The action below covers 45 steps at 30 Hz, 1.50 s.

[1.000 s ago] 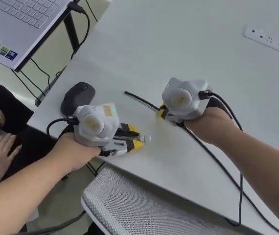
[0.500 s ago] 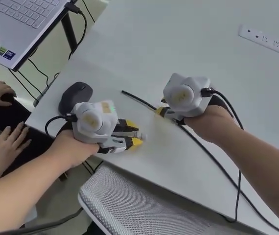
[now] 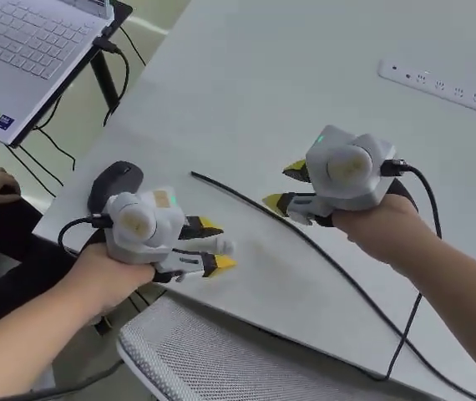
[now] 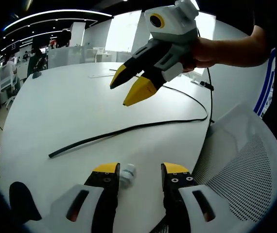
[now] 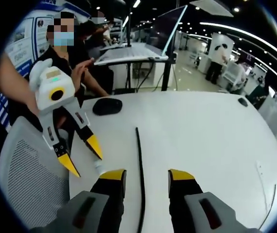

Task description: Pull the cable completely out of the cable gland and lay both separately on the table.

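Observation:
A thin black cable (image 3: 246,205) lies loose on the white table (image 3: 263,75), running from the middle toward the near right edge. The small white cable gland (image 3: 225,247) rests on the table, apart from the cable. My left gripper (image 3: 215,244) is open, its fingertips on either side of the gland (image 4: 127,174), which sits close by one jaw. My right gripper (image 3: 284,185) hovers open above the cable (image 5: 139,155), holding nothing. In the left gripper view the right gripper (image 4: 121,93) hangs over the cable (image 4: 129,128). The right gripper view shows the left gripper (image 5: 87,165) with the gland (image 5: 98,166) at its tips.
A black mouse (image 3: 113,182) lies by the table's left edge behind my left hand. A laptop (image 3: 21,50) on a stand is at the far left, a white power strip (image 3: 438,83) at the back right. A mesh chair (image 3: 221,359) stands below the near edge.
My right gripper has let go of the cable, opened and lifted away to the right. My left gripper's jaws have spread wider around the gland. The head camera shifted.

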Motion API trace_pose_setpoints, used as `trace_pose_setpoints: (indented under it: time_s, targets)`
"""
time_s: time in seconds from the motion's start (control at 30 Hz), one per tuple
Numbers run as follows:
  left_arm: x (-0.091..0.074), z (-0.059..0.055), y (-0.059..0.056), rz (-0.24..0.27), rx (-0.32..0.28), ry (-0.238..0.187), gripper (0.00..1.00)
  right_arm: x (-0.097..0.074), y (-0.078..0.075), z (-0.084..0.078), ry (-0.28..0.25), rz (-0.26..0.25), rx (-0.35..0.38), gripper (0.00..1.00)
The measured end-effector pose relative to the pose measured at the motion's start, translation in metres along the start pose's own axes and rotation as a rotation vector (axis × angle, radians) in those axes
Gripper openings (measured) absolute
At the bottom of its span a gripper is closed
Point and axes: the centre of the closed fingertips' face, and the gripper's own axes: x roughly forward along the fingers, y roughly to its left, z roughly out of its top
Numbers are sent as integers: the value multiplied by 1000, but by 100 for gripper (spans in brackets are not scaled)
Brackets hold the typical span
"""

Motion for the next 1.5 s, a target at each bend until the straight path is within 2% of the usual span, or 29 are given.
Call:
trace_pose_setpoints:
  time_s: [0.2,0.43,0.63,0.73,0.83,0.9,1.03,1.23,1.33,1.5]
  targets:
    - [-10,16,-10,8,-46,-35,42,-39,6,0,-91,-4,94,41]
    - [-22,33,-18,31,-53,-63,49,-92,9,-8,-202,-33,197,50]
    - [-28,45,-28,40,-56,-77,55,-129,15,-21,-266,-71,248,58]
    - [-30,48,-35,41,-55,-79,59,-147,23,-32,-303,-84,313,61]
    - [-33,50,-39,50,-53,-84,63,-158,31,-48,-316,-103,337,64]
    - [-35,51,-42,55,-70,-93,64,-167,34,-60,-339,-126,388,66]
    - [-39,51,-47,70,-83,-94,65,-182,41,-89,-338,-170,418,69]
    - [-42,49,-54,87,-89,-94,72,-194,49,-121,-324,-192,458,73]
    - [-43,42,-53,99,-111,-75,75,-196,55,-130,-320,-196,469,75]
    - [-44,36,-53,108,-101,-61,82,-199,59,-138,-341,-197,491,83]
